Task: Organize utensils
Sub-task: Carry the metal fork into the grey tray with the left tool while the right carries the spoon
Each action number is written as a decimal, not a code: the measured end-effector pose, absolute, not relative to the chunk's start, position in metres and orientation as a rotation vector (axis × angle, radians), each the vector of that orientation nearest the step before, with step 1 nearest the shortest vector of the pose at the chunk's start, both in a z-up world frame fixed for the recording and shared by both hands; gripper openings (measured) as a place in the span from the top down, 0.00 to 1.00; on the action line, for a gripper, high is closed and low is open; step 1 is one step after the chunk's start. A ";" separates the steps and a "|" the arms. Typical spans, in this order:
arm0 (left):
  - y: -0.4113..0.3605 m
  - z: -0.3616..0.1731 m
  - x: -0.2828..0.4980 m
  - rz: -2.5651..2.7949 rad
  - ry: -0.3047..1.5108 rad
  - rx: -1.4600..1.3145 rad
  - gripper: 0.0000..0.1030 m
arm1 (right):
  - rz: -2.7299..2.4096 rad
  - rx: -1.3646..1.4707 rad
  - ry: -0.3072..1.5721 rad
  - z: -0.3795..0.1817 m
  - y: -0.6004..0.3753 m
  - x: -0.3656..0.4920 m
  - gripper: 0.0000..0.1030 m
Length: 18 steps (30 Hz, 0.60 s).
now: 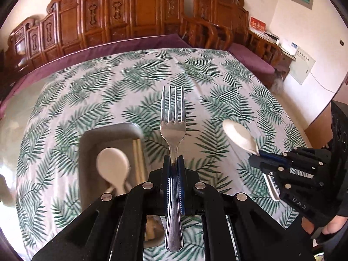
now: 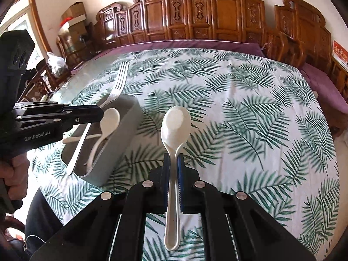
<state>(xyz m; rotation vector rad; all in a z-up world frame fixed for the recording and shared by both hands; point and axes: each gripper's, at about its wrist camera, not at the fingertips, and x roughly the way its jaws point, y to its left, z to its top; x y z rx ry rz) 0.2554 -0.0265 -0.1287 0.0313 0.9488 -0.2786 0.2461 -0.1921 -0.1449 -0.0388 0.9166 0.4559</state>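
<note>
Black jaws, blue pads; silver rivets; "GenRobot.AI" lettering.

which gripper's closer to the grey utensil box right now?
Left. The left gripper, shut on the fork, hangs right over the grey box. The right gripper, holding a white spoon, is off to the box's right, over the tablecloth.

**Open cloth right, tray crowding left**

Wide leaf-print tablecloth lies bare ahead and right. On the left, the grey tray blocks the way, a white spoon inside, the left gripper hanging over it.
</note>
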 end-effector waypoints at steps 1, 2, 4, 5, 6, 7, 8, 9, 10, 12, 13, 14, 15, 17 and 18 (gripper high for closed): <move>-0.019 -0.128 0.256 -0.272 0.948 0.029 0.94 | 0.463 -0.042 0.916 -0.144 -0.187 0.246 0.92; -0.012 -0.128 0.258 -0.265 0.948 0.027 0.94 | 0.469 -0.044 0.916 -0.143 -0.183 0.246 0.92; 0.003 -0.129 0.262 -0.249 0.952 0.029 0.94 | 0.477 -0.049 0.916 -0.142 -0.176 0.246 0.92; 0.009 -0.131 0.264 -0.241 0.956 0.031 0.94 | 0.483 -0.052 0.916 -0.142 -0.172 0.246 0.92; 0.017 -0.132 0.267 -0.232 0.963 0.036 0.94 | 0.486 -0.054 0.916 -0.142 -0.169 0.246 0.92; 0.021 -0.134 0.269 -0.230 0.967 0.041 0.94 | 0.490 -0.056 0.917 -0.143 -0.166 0.246 0.92; 0.028 -0.138 0.272 -0.223 0.981 0.050 0.94 | 0.493 -0.059 0.918 -0.143 -0.163 0.246 0.92; 0.033 -0.141 0.274 -0.216 0.988 0.055 0.94 | 0.495 -0.060 0.920 -0.144 -0.161 0.246 0.92; 0.037 -0.144 0.276 -0.211 0.995 0.057 0.94 | 0.497 -0.062 0.922 -0.145 -0.158 0.246 0.92; 0.044 -0.152 0.279 -0.205 1.019 0.062 0.94 | 0.503 -0.066 0.929 -0.148 -0.154 0.246 0.92; 0.047 -0.155 0.279 -0.203 1.026 0.064 0.94 | 0.504 -0.068 0.931 -0.148 -0.152 0.246 0.92; 0.050 -0.161 0.281 -0.201 1.039 0.066 0.94 | 0.505 -0.070 0.933 -0.149 -0.151 0.246 0.92; 0.052 -0.165 0.281 -0.198 1.049 0.066 0.94 | 0.506 -0.072 0.934 -0.149 -0.151 0.246 0.92; 0.056 -0.174 0.283 -0.191 1.068 0.071 0.94 | 0.506 -0.073 0.935 -0.150 -0.150 0.246 0.92; 0.058 -0.178 0.283 -0.188 1.076 0.073 0.94 | 0.506 -0.073 0.936 -0.150 -0.150 0.246 0.92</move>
